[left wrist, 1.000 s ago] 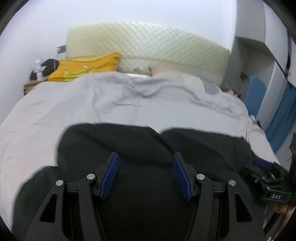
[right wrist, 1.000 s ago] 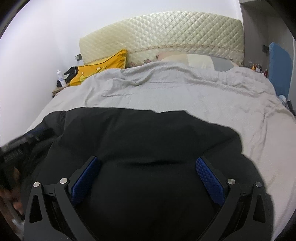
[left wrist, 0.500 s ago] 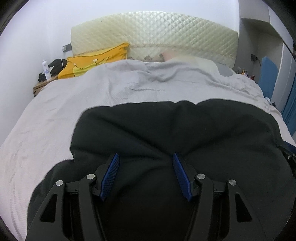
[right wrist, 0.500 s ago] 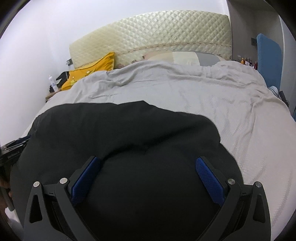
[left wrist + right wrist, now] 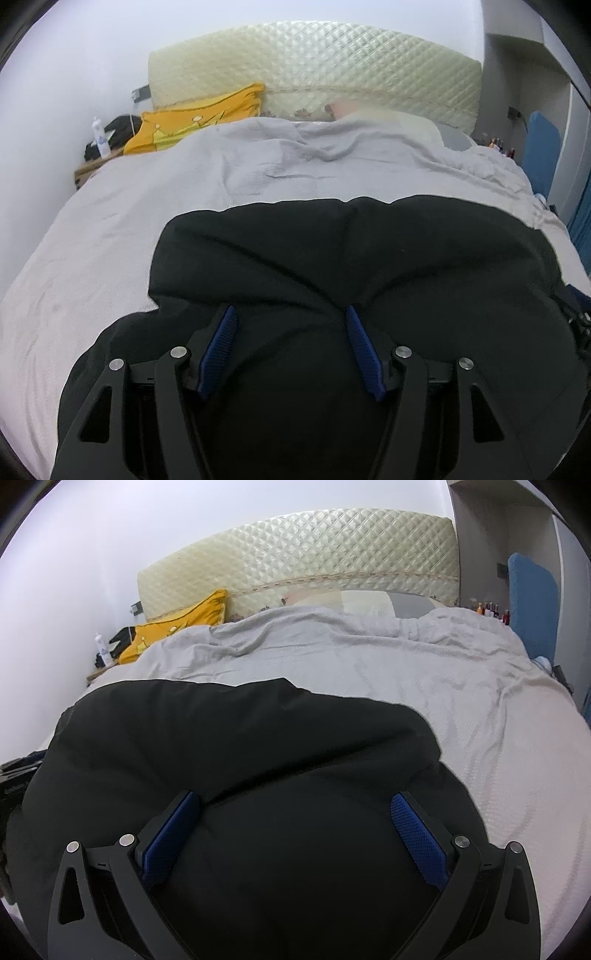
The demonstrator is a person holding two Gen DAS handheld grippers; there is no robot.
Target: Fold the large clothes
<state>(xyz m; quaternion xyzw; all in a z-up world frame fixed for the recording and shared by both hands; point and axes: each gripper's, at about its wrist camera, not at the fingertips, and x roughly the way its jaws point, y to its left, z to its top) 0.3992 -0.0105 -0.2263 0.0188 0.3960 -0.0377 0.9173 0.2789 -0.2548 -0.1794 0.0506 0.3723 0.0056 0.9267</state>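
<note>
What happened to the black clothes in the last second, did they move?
The black garment now reaches further up the grey bedspread and looks more spread out. The two hand-held grippers have drifted apart, each sliding toward the other view's edge. The left hand-held gripper and right hand-held gripper stay open over the cloth. The yellow pillow hasn't moved.

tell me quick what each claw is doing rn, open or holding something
Left claw: part open, black garment bunched between its fingers; grip cannot be told.
Right claw: wide open over the garment.
</note>
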